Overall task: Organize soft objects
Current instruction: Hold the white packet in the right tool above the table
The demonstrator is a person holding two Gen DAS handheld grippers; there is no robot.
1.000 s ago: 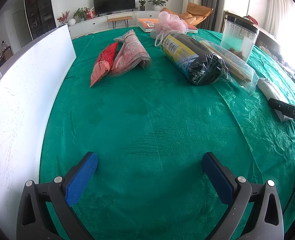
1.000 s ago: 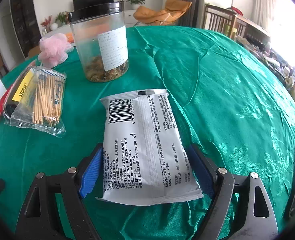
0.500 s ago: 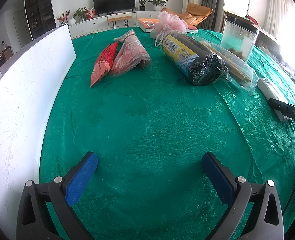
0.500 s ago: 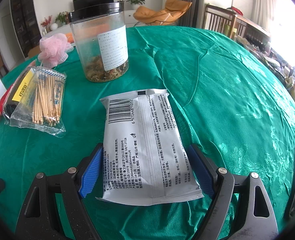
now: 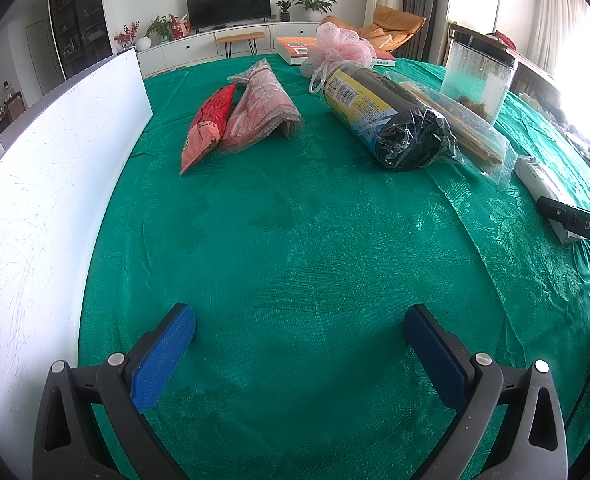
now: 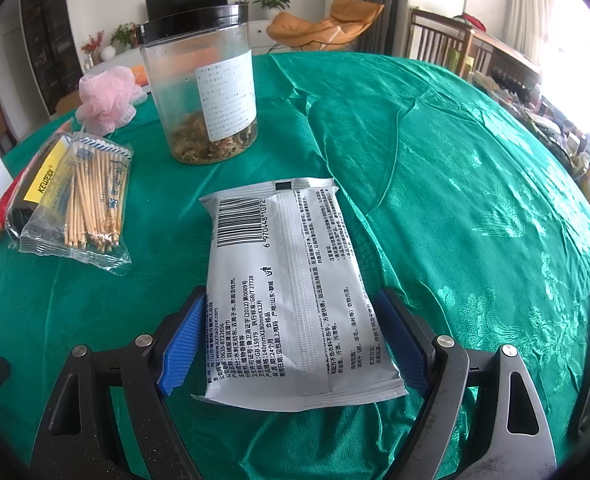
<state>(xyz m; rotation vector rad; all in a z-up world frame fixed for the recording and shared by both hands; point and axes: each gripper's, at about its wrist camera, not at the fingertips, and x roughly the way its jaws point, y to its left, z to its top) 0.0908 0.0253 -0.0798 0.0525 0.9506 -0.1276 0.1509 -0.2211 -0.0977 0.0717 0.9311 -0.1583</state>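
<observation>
Straddling white packet (image 6: 291, 292), right gripper (image 6: 293, 336)

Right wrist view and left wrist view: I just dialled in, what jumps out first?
In the right wrist view, a white packet lies flat on the green tablecloth between the open fingers of the right gripper, with a clear jar upright behind it. In the left wrist view, the left gripper is open over bare cloth, a white board along its left.
</observation>
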